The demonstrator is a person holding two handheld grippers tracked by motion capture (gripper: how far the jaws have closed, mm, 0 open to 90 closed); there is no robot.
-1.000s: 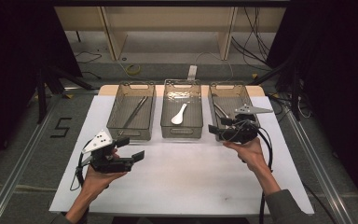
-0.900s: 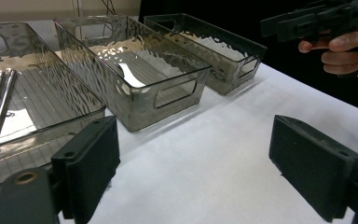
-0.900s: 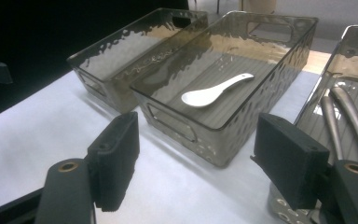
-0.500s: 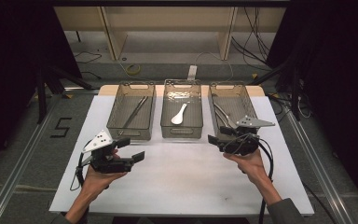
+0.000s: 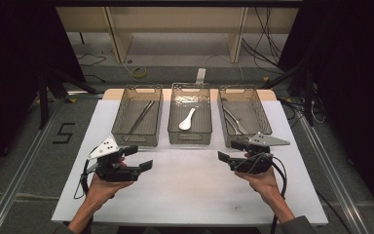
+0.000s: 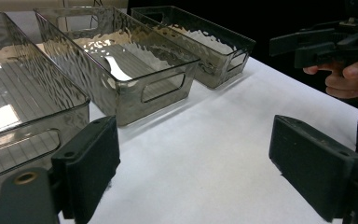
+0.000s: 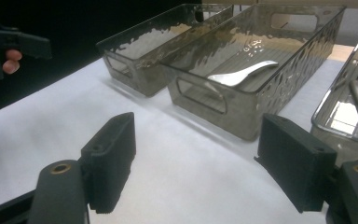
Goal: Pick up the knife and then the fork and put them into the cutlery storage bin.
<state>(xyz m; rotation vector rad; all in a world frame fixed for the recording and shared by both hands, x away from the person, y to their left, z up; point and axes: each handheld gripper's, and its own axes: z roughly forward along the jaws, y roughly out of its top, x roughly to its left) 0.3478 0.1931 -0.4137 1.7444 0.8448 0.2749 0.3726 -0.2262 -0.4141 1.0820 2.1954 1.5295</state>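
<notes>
Both grippers low, jaws apart.

Showing a white tabletop, lying bare across its near half. Bordering it on both sides with metal rails, running along a grey floor. Displaying a black figure "5" on that floor, left of the tabletop. Standing beyond the far edge: a pale wooden frame. Lying beneath it: a yellowish coil and a white strip. Hanging at far right: black cables. Closing in both sides: dark curtains.
</notes>
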